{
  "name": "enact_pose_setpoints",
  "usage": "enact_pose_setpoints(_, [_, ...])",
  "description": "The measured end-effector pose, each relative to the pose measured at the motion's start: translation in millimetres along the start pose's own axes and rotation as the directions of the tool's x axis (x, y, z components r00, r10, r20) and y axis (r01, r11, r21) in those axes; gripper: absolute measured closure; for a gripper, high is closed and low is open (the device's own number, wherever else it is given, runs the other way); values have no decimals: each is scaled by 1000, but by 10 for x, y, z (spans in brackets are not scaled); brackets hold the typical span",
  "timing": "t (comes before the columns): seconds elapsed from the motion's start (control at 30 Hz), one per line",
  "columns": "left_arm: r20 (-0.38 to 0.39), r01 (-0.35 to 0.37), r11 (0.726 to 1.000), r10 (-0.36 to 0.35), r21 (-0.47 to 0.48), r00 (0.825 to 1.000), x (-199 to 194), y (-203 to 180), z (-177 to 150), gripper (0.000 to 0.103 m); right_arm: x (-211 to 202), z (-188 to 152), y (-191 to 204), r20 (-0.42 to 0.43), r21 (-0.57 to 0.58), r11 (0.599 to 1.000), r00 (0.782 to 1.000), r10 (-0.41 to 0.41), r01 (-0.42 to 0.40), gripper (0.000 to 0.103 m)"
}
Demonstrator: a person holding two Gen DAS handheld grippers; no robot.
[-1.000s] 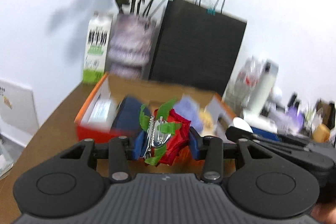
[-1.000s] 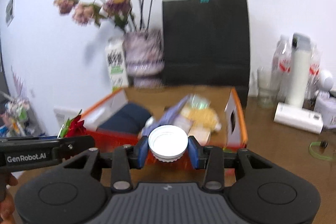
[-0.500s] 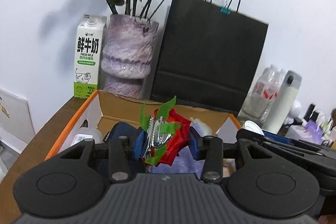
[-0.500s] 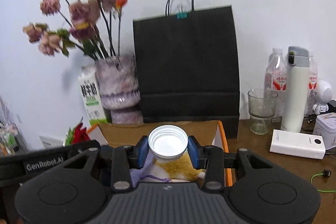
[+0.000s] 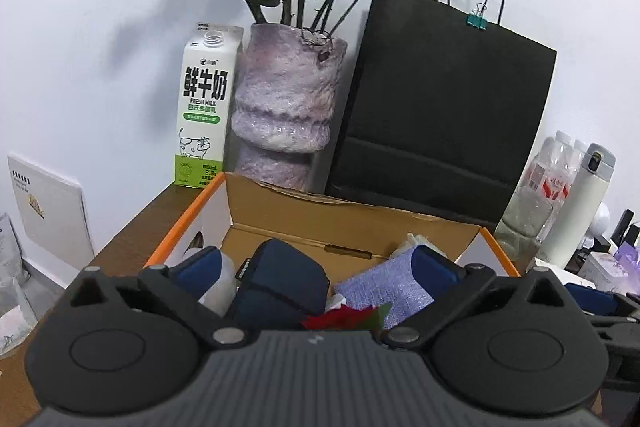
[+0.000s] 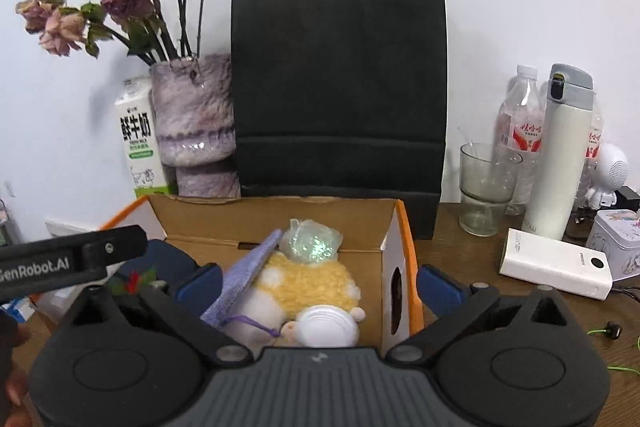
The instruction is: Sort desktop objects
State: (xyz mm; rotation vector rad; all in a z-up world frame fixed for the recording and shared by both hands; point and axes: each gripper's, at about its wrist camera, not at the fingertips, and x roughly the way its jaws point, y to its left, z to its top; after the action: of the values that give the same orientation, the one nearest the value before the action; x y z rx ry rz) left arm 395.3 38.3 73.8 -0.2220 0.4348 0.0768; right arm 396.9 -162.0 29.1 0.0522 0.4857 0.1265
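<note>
- At the left of my left wrist view stands a milk carton (image 5: pixel 204 107), printed "FRESH MILK" under large Chinese characters, beside the flower vase (image 5: pixel 286 103).
- My left hand-held gripper (image 5: pixel 316 267) hangs wide above the cardboard box (image 5: pixel 348 227); its jaws have just been opening, and nothing is between them. The red flower clip (image 5: pixel 346 317) lies low in the frame, inside the box, just beside the navy pouch (image 5: pixel 280 287) and the lilac cloth (image 5: pixel 384 287).
- In the right wrist view, the other tool at lower left reads "GenRobot.AI".
- My right hand-held gripper (image 6: pixel 318 285) is also spread wide, jaws just opened, empty. The white cap (image 6: pixel 328 327) rests in the box against the yellow plush (image 6: pixel 308 283).
- Risk: the cap sits on soft plush and may roll deeper or tip out of reach if I bump the pile.
- Risk: pulling back carelessly, a finger could catch the box's orange-edged wall (image 6: pixel 404 227) and drag it toward the glass (image 6: pixel 484 187) at right.
</note>
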Motion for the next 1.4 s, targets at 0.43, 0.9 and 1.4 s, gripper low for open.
enact_pose_setpoints(0.43, [39,-2,999,0,51,999,-210,-44,-14,0,-88,0,-23,-1,23,1000,1000,0,0,0])
enact_pose_setpoints(0.9, [74,23,995,-31,102,997,-1307,30,-512,0,-1057,-432,122,40,-33,999,999,36,-34,0])
enact_pose_setpoints(1.4, [44,46,990,-52,130,998,-1606,82,-1117,0,-1667,-1007,139,62,-2,997,995,73,-73,0])
